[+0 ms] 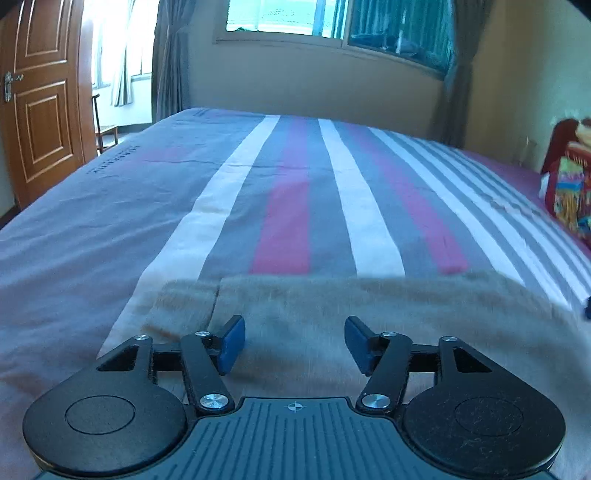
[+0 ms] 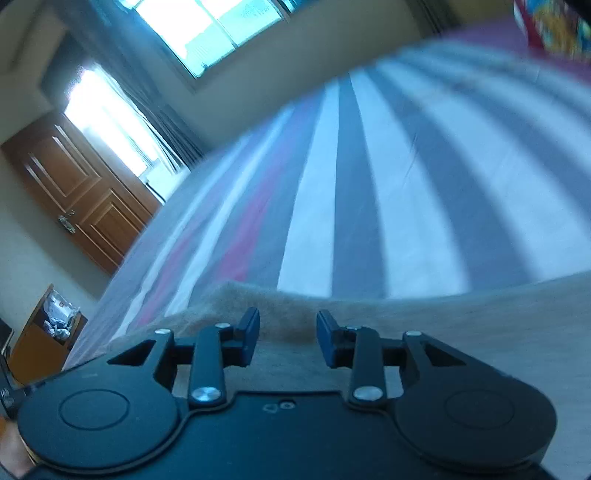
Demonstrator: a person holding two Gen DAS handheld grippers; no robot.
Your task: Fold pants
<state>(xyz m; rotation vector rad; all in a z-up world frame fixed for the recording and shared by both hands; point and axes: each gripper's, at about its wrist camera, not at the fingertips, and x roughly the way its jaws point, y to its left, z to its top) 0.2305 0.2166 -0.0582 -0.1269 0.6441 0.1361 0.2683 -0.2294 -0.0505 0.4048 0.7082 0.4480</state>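
Was a home bedroom: wide bed under a grey, white and pink striped sheet [image 1: 295, 192] mid-frame, panelled brown wooden door [image 1: 40, 110] far left, grey-curtained window [image 1: 295, 18] up top.

Beige pants [image 1: 332, 314] at the bottom of the frame look like soft, fuzzy, matt cloth. The bed [image 1: 295, 192] behind wears smooth woven striped cloth. The left tool [image 1: 294, 341] is matt black plastic with blue rubbery pads [image 1: 232, 343] and shiny metal screws. Upper left, a glossy wooden door [image 1: 40, 103].
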